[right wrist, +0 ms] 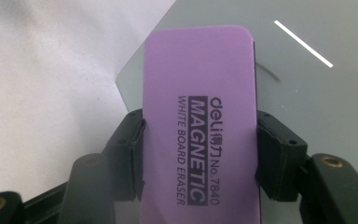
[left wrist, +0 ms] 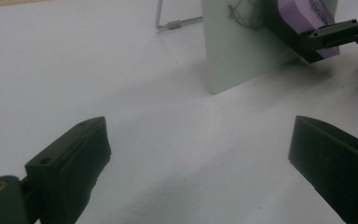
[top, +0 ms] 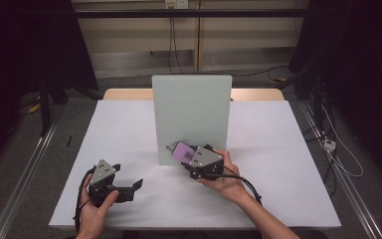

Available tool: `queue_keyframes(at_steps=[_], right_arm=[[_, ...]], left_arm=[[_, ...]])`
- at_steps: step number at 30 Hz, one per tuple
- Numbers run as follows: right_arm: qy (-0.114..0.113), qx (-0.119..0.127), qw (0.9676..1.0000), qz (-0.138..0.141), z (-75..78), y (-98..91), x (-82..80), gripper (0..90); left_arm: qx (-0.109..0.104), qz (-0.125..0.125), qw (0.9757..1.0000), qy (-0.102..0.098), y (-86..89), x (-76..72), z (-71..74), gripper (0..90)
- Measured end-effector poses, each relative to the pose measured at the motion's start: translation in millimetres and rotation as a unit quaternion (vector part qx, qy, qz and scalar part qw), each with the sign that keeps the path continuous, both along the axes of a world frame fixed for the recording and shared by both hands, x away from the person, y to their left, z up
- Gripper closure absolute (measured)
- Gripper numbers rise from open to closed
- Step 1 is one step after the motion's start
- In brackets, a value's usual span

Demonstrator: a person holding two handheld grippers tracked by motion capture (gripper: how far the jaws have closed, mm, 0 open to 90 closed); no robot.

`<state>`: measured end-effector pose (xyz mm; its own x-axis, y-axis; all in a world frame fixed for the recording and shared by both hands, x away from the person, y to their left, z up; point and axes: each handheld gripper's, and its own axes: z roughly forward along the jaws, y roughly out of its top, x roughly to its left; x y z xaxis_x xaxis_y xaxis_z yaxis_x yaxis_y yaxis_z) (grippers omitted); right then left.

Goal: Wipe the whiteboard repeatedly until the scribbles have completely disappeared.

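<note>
Your right gripper [right wrist: 200, 140] clamps the purple eraser [right wrist: 200, 116] against the board [top: 191, 114]; left gripper [left wrist: 200, 158] idles wide open, empty. Next, probably wipe steadily.

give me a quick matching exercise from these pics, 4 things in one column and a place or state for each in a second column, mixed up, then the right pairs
Things:
1. purple eraser
2. left gripper
3. whiteboard
4. right gripper

States:
A. stands upright on the table
B. open, holding nothing
C. clamped between two black jaws
D. shut, up against the lower part of the board

Pairs: 1-C, 2-B, 3-A, 4-D
</note>
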<state>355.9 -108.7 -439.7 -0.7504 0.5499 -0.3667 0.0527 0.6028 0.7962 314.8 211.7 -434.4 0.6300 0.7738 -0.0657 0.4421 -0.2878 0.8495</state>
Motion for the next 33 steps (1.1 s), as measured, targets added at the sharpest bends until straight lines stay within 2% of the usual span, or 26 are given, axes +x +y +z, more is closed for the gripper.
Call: queue_keyframes(at_steps=[13, 16, 23, 29, 33], right_arm=[[-0.035, 0.024, 0.9983, -0.042, 28.4, -22.7, 5.2, 41.4], [-0.049, 0.020, 0.9975, -0.047, 35.3, -23.9, 7.0, 41.5], [-0.049, 0.020, 0.9976, -0.045, 31.2, -23.7, 6.0, 41.5], [-0.034, 0.008, 0.9989, -0.032, 16.0, -20.6, 0.7, 41.5], [-0.029, 0.018, 0.9989, -0.032, 14.5, -16.2, 1.5, 41.4]], left_arm=[[0.001, -0.001, 1.0000, 0.000, -1.8, 0.5, 0.0, 5.2], [0.002, -0.003, 1.0000, 0.003, -2.2, 1.0, -1.1, 5.2], [0.000, -0.002, 1.0000, 0.001, -0.4, 0.0, -0.3, 5.3], [-0.001, -0.001, 1.0000, 0.001, -1.2, 0.4, -0.8, 5.3], [0.002, -0.003, 1.0000, 0.002, -2.4, 1.1, -0.9, 5.2]])
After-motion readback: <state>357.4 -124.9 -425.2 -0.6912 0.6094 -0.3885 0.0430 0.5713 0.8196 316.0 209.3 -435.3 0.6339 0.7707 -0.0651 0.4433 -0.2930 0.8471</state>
